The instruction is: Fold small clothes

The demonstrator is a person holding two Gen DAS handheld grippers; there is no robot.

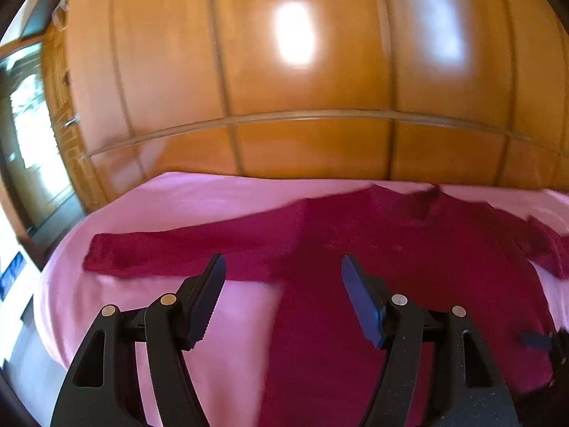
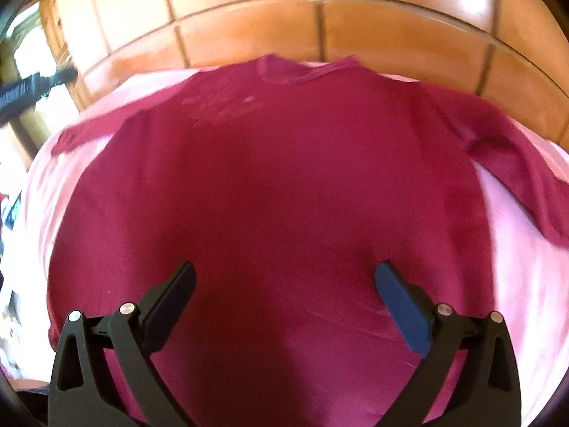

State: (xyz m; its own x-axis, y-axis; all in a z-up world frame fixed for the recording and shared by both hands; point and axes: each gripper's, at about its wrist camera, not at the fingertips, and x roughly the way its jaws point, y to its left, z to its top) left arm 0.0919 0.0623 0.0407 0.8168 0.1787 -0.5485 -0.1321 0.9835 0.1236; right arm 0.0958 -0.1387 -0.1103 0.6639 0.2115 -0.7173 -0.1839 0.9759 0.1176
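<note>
Judging progress: no fold made yet. Glossy wooden wardrobe (image 1: 284, 71) behind; bed (image 1: 213, 320) under smooth pink sheet. Crimson long-sleeved top (image 2: 277, 185), soft matte knit, lies flat on the bed, sleeves out sideways, neckline far. My left gripper (image 1: 283, 261) and right gripper (image 2: 284, 268) hover with fingers apart, holding nothing. All folds remain.

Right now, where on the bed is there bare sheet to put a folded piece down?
Bare pink bedsheet lies below the dark red long-sleeved shirt's outstretched left sleeve, beside its body. A narrower strip shows right of the body. The middle is fully covered.
</note>
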